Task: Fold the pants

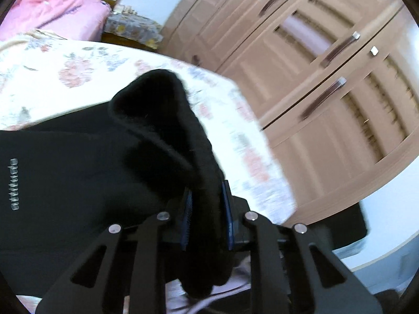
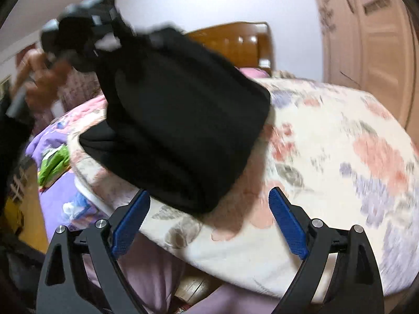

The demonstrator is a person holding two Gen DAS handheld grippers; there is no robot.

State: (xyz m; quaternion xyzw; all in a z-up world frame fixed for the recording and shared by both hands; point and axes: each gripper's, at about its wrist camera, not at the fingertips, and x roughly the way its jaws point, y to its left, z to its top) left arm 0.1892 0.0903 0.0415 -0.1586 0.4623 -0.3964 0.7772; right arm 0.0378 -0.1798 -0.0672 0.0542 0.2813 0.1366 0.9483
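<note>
The black pants [image 1: 78,172] are being held up over the floral quilt [image 1: 65,78], so that's the landmark here. A thick fold of the dark fabric is being pinched by the left gripper [image 1: 207,217]; its blue pads [image 1: 187,209] are being pressed narrow against the cloth on both sides, and a bunched loop is being pushed up above them. The rest of the garment is being draped down onto the quilt, with a small silvery print showing near its edge.

From the other camera, the right gripper [image 2: 209,217] is being kept wide, with nothing between its blue pads [image 2: 131,222]; the lower hem of the pants [image 2: 183,120] is hanging just beyond them, not touched. A blurred hand [image 2: 42,78] is being seen at the top of the pants, gripping the other tool.

Behind the quilt, a wooden wardrobe [image 1: 327,78] is being shown with doors closed, contents hidden. Pink bedding [image 1: 52,13] is being piled past the quilt's far edge.
</note>
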